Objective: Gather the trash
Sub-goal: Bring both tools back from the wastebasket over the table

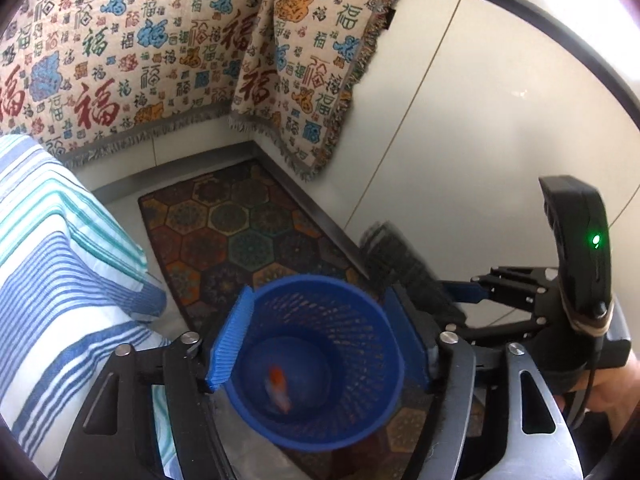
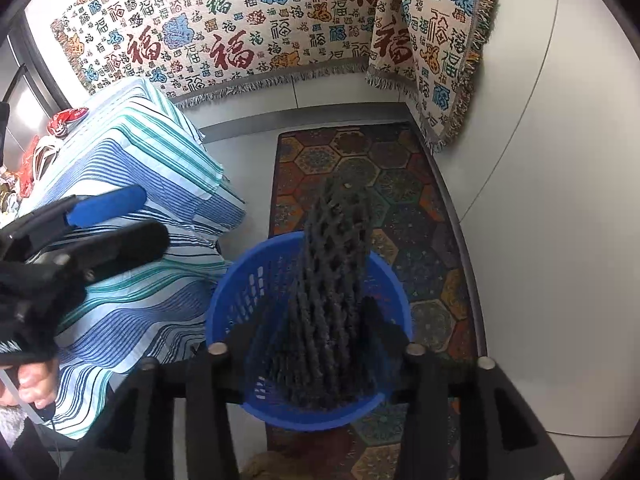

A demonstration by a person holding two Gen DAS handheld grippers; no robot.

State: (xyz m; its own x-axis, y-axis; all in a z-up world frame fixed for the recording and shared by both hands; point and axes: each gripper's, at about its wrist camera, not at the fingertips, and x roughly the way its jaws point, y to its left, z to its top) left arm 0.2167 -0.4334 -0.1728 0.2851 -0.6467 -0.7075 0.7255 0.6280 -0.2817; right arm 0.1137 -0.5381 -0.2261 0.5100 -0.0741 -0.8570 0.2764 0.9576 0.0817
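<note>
R gripper (image 2: pixel 316 320) sat over the blue basket (image 2: pixel 224 300), jaws part open. The dark foam net (image 2: pixel 336 248) stood between them, and the pads didn't look to be pressing it. The net's near end was down inside the basket, but its far end rose past the far rim, over the rug (image 2: pixel 420 200).

L gripper (image 1: pixel 316 300) was wide open w/ nothing in it, its 2 blue pads framing the basket mouth. 1 orange-and-white scrap (image 1: pixel 278 384) showed at the basket bottom, blurred.

Risks, as I judged them:
- The net was tall and springy. If it leaned far, it could've tipped over the rim onto the rug.
- Foam mesh snags easily. It might've stuck to a pad and been dragged back out as the R hand withdrew.
- The basket looked light. W/ both grippers close to the rim, a knock could've toppled it, prob. spilling the scrap.
- The striped cloth (image 2: pixel 140 200) hung just left of the basket, so a loose net could've caught there too.
</note>
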